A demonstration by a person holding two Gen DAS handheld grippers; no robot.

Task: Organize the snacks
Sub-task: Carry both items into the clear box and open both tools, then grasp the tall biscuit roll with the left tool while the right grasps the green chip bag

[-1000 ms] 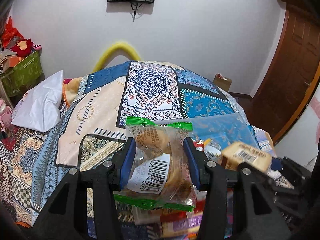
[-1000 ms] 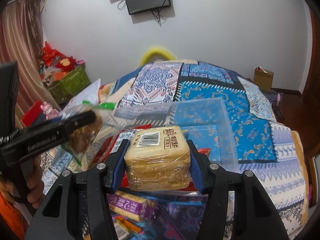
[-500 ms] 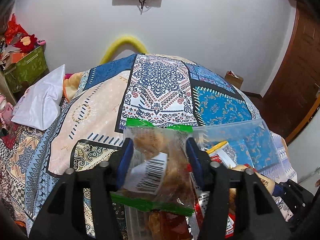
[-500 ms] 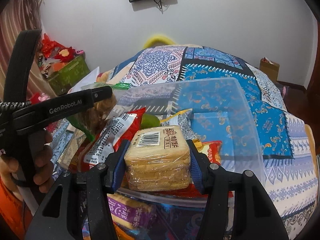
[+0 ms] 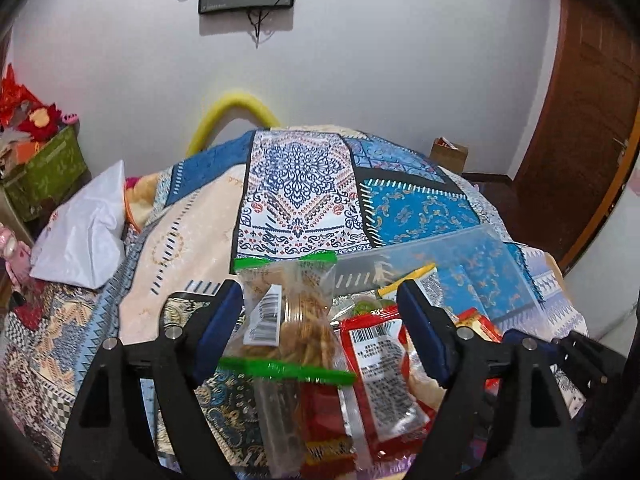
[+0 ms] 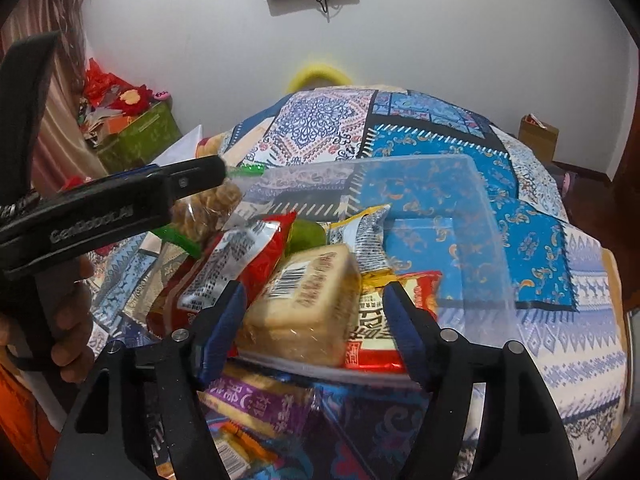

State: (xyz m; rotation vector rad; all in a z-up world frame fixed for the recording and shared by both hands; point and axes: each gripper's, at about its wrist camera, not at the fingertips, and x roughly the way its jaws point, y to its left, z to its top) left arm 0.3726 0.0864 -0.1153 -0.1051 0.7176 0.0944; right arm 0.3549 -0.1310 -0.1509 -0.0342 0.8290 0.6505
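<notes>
Blue rubber pads line both grippers, and both sets of jaws are opening at this moment. Between the spread jaws of the left gripper point(image 5: 320, 320) a clear bag of twisted biscuits point(image 5: 294, 314), sealed with green strips, is seen tilted and blurred; no pad presses on it, so it is judged to be released for dropping into the container. Between the jaws of the right gripper point(image 6: 312, 320) a wrapped block of sliced cakes point(image 6: 308, 304) is seen tipped to one side, clear of the right-hand pad; whether the left-hand pad touches it cannot be told. It lies on the snacks already gathered. Just beyond, a transparent plastic bin point(image 6: 472, 216) is shown on the patterned bedspread point(image 6: 540, 240), holding a red packet point(image 6: 240, 264), a green item and a yellow-edged packet. The bin is presumably placed near both hands so that snacks can be let go directly above it. Further packets, among them a purple one point(image 6: 256, 400), remain outside the bin's near wall.
</notes>
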